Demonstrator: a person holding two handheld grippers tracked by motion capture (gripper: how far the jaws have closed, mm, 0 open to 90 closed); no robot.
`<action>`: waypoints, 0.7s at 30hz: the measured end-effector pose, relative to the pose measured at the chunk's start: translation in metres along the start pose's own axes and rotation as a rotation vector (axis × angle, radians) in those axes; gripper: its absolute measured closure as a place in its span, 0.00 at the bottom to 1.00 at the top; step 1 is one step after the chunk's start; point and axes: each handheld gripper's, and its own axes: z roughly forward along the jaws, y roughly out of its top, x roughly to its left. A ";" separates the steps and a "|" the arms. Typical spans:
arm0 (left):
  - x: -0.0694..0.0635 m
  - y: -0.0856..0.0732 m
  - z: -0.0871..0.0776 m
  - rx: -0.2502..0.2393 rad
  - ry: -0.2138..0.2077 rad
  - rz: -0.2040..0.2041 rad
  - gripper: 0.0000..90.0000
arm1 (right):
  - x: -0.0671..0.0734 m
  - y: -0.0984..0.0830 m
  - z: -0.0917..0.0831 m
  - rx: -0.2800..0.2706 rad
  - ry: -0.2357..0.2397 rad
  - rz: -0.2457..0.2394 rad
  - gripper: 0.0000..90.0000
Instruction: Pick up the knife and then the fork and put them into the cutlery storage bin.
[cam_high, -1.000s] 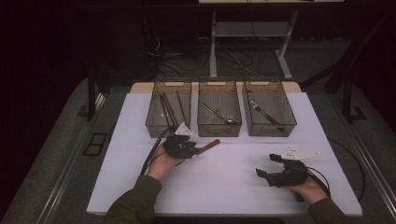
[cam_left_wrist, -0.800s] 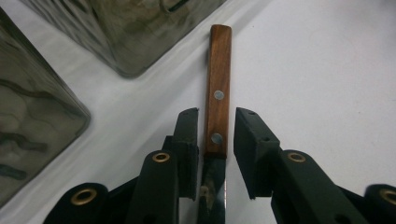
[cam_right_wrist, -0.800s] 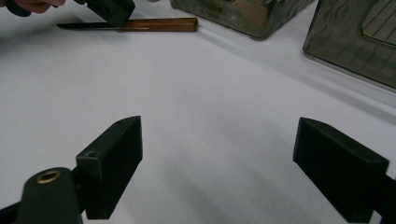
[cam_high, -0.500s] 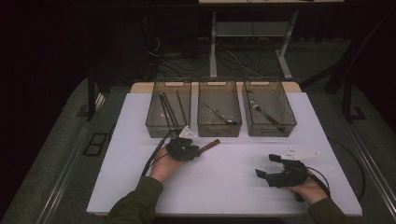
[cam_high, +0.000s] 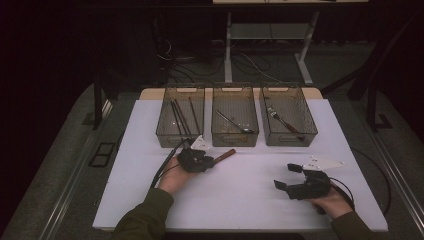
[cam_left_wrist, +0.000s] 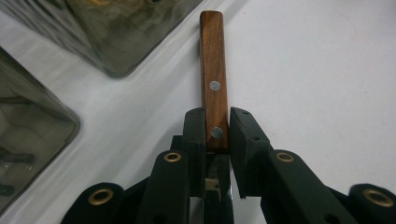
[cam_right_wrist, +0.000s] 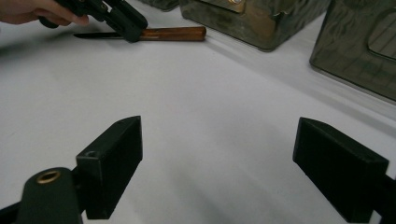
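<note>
Left gripper (cam_left_wrist: 217, 135) had just closed its fingers on the knife (cam_left_wrist: 214, 79) handle; knife lay on the bench (cam_high: 260, 200) before the bins. Grasp step; next, lift to a bin. Right gripper (cam_right_wrist: 217, 168) idle, fingers released.

Left gripper (cam_left_wrist: 217, 135) fingers closing — now clamped on knife (cam_left_wrist: 213, 70) handle.

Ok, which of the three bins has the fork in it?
The right-hand bin, farthest from the left gripper. Its fork shows tines at the far end; the middle bin holds a spoon, the left bin dark sticks.
</note>
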 end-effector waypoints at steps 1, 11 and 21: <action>-0.001 0.000 -0.001 -0.004 -0.014 0.005 0.86 | 0.000 0.000 0.000 0.003 0.005 -0.008 0.17; -0.016 0.012 -0.017 -0.019 -0.137 0.065 0.86 | 0.010 0.016 -0.006 0.049 0.109 -0.088 0.17; -0.049 0.022 -0.019 0.030 -0.265 0.217 0.86 | 0.021 0.042 0.001 0.140 0.208 -0.220 0.17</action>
